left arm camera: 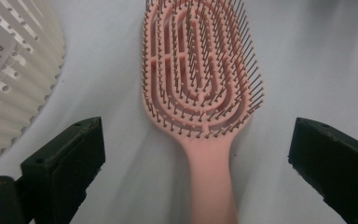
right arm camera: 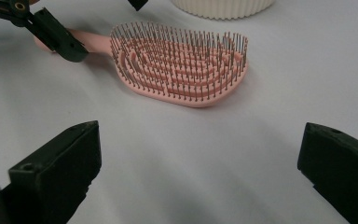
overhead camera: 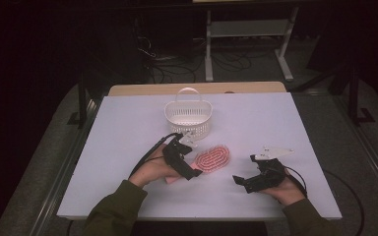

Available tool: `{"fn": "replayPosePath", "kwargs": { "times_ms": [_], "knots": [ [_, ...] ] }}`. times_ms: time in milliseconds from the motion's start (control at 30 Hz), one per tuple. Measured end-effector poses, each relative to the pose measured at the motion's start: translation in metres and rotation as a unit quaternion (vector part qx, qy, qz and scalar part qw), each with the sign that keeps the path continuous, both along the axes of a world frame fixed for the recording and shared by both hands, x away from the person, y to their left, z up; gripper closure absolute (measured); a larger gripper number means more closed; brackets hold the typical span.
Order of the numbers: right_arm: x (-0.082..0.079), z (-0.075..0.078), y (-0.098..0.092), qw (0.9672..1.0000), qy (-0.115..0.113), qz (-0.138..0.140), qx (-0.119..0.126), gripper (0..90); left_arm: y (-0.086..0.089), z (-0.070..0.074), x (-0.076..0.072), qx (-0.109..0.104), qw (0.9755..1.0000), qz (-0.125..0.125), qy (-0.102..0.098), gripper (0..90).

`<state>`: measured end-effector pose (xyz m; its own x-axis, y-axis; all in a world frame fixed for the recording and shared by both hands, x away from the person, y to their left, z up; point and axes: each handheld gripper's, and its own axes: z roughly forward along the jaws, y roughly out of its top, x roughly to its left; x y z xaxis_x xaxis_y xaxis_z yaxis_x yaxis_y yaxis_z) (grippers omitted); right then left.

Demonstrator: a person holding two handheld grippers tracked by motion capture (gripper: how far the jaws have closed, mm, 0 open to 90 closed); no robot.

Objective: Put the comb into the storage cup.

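A pink hairbrush (overhead camera: 214,158) lies bristles up on the white table (overhead camera: 128,147), its handle towards the person's left hand. My left gripper (overhead camera: 193,156) stands open with one jaw on each side of the handle; in the left gripper view the handle of the hairbrush (left arm camera: 196,70) runs down the middle of the gap, and neither pad touches it. My right gripper (overhead camera: 244,168) rests open on the table right of the brush, nothing between its jaws. The right gripper view looks at the hairbrush (right arm camera: 182,65) side on, with the left gripper (right arm camera: 100,21) at its handle.
A white slatted basket (overhead camera: 197,129) with a hoop handle stands just behind the brush; its wall shows as the basket (left arm camera: 9,84) in the left gripper view and the basket (right arm camera: 223,7) in the right one. Beyond the table are a dark floor, cables and a metal stand.
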<state>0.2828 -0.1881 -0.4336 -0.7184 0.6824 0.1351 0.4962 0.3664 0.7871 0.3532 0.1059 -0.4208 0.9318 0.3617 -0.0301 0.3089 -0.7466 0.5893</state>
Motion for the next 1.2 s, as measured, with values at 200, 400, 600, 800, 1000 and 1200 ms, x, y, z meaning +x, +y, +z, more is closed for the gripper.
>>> {"fn": "replayPosePath", "kwargs": {
  "times_ms": [200, 400, 600, 800, 1000, 1200],
  "knots": [
    [0.0001, 0.0, -0.0001, 1.0, 0.0, 0.0, 0.0, 0.0, 0.0, -0.0017, -0.0004, 0.01, 0.9999, 0.0, 0.006, 6.7],
    [0.0, 0.0, 0.0, 1.0, 0.0, 0.0, 0.0, 0.0, -0.0016, -0.0039, -0.0019, 0.025, 0.9997, -0.003, 0.006, 10.1],
    [0.0004, -0.0002, -0.0001, 1.0, 0.0, 0.0, 0.0, 0.0, -0.0018, -0.0048, -0.0021, 0.034, 0.9994, 0.0, 0.011, 14.1],
    [0.0003, -0.0002, -0.0002, 1.0, 0.0, 0.0, 0.0, 0.0, -0.0024, -0.0059, -0.0023, 0.039, 0.9991, 0.003, 0.016, 14.7],
    [0.0003, -0.0001, -0.0002, 1.0, 0.0, -0.001, -0.001, 0.0, -0.003, -0.0068, -0.0027, 0.043, 0.9989, 0.006, 0.016, 17.1],
    [0.0, 0.0, -0.0003, 1.0, 0.0, -0.001, -0.001, 0.0, -0.0033, -0.0069, -0.0035, 0.047, 0.9987, -0.002, 0.021, 23.0]
  ]
}}
